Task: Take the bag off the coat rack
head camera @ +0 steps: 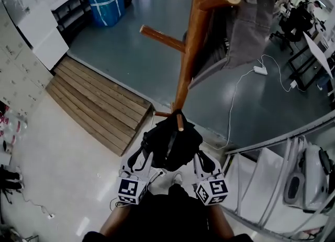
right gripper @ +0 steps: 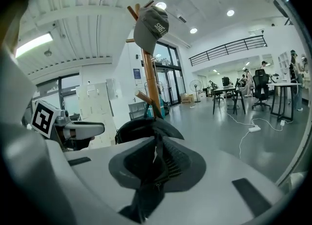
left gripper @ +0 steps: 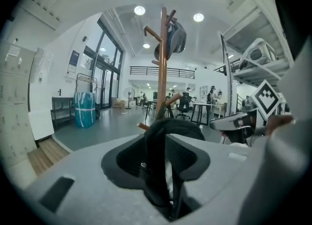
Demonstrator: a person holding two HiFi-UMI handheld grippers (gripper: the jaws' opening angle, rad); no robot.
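A glossy grey floor (head camera: 136, 57) meets a slatted wooden platform (head camera: 99, 102) and pale tiles. Tall glazed windows (left gripper: 105, 68) line one wall beneath round ceiling lights (left gripper: 140, 10); desks (right gripper: 234, 92), office chairs (right gripper: 260, 85) and a mezzanine railing (right gripper: 229, 48) stand beyond

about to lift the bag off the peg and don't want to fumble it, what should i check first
1. Right gripper shut on the black bag: ok.
2. Left gripper gripping the strap: not ok; its fingers stand apart, with the strap loose between them.
3. Bag free of the low peg: not ok, still hooked over it.
4. Grey cap clear of the bag: ok, it hangs well above.
5. Coat rack base steady: cannot tell, hidden behind the bag.
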